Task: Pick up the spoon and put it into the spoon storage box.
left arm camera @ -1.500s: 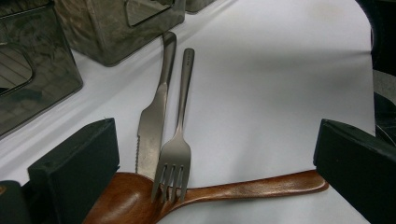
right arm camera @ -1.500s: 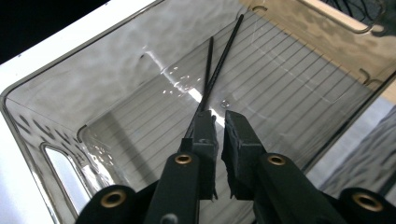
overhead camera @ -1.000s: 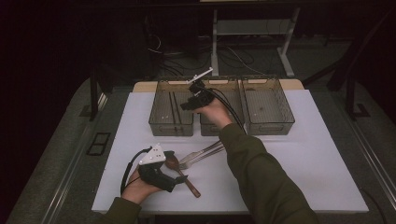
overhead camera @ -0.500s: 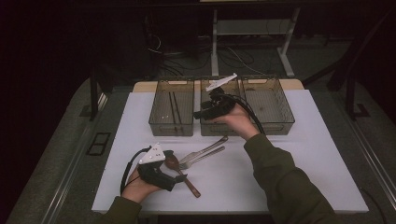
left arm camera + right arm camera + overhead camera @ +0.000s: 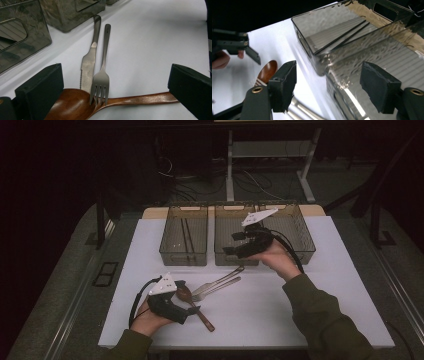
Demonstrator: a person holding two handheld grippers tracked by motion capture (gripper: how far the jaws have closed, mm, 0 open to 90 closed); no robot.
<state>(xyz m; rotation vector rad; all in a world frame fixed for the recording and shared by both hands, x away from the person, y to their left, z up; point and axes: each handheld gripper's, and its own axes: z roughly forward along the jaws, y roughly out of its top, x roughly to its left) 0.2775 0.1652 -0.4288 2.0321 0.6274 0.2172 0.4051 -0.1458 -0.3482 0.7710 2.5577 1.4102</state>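
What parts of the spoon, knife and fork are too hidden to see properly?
- Wooden spoon: in the left gripper view its bowl is cut off by the bottom edge and runs behind the gripper's black jaw; the handle's end is hidden behind the other jaw.
- Knife: its tip lies behind the spoon's bowl.
- Fork: in the high view its tines are too small to make out.

Wooden spoon [image 5: 192, 305]: brown, flat on white mat right by your left hand, bowl toward the trays, handle running back toward you. In your left gripper view its bowl [image 5: 72, 106] sits at lower left. Fork [image 5: 216, 286] tines overlap spoon neck; knife [image 5: 220, 279] just beside fork, parallel, handles toward middle tray.
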